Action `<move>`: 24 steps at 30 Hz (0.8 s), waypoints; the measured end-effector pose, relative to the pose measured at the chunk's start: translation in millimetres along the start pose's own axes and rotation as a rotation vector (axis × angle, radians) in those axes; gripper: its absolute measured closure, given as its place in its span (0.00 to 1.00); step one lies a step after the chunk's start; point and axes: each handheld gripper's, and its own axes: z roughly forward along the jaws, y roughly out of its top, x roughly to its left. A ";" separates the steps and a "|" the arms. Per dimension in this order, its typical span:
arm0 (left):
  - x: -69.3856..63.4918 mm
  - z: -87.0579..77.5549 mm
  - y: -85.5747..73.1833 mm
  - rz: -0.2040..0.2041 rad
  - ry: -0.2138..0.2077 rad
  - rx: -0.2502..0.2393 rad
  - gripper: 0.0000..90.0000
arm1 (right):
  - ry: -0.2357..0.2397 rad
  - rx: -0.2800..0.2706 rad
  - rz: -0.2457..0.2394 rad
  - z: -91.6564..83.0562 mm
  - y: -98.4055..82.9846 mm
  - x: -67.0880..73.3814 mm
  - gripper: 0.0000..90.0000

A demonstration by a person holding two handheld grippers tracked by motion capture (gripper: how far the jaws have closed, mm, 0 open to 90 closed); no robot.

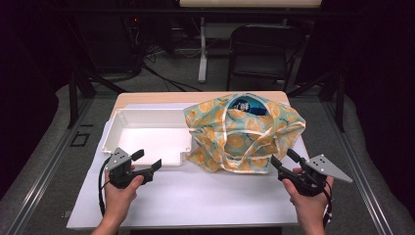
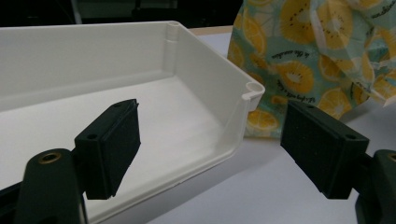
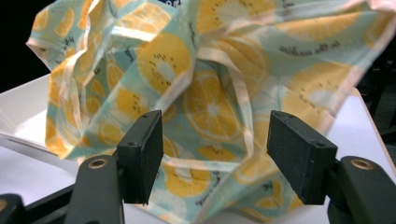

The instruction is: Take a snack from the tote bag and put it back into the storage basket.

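Right now I'm at the approach step, nothing grabbed yet. My left tongs [image 1: 147,162] hang just in front of the near edge of the white tray [image 1: 128,116], jaws spread wide with nothing between them; in the left gripper view the tray's near wall and corner sit right between the jaws, not touched. My right tongs [image 1: 283,159] point at the lower right side of the fruit-print bag [image 1: 244,134], jaws well apart, empty, close to the fabric but not pinching it. Bag stands crumpled on the table [image 1: 195,196], touching the tray's right end, mouth up and slack, something dark blue showing inside at the top. Tray looks empty. My guess: the job is getting the bag's contents out, probably into the tray. Next move, as I judge it, calls for the right tongs to close on a fold or the pale handle strap [image 3: 243,93] straight ahead, while the left comes across to hold the other side.
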 end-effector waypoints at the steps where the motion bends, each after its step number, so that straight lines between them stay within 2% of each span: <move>1: -2.1 2.3 2.6 0.005 -0.003 0.001 0.23 | 0.002 0.006 -0.003 1.7 1.6 0.8 0.40; 7: -15.5 14.7 19.3 0.021 -0.036 -0.024 0.24 | 0.021 0.009 0.003 12.9 11.6 6.5 0.37; 9: -21.5 19.7 25.6 0.029 -0.050 -0.039 0.25 | 0.030 0.017 -0.007 18.0 15.8 9.5 0.34; 10: -27.4 25.0 30.9 0.036 -0.062 -0.044 0.26 | 0.029 0.037 0.001 24.4 20.4 11.1 0.28; 12: -30.3 27.9 32.8 0.038 -0.068 -0.051 0.27 | 0.039 0.058 0.018 30.1 24.4 11.6 0.24; 15: -39.5 37.4 40.2 0.051 -0.088 -0.049 0.28 | 0.017 0.078 0.029 37.9 29.0 12.9 0.24; 22: -50.2 49.7 53.1 0.045 -0.094 -0.051 0.30 | -0.023 0.085 0.047 49.0 29.8 16.1 0.30; 24: -54.4 53.0 57.0 0.048 -0.099 -0.046 0.33 | -0.034 0.081 0.054 51.2 29.9 16.6 0.31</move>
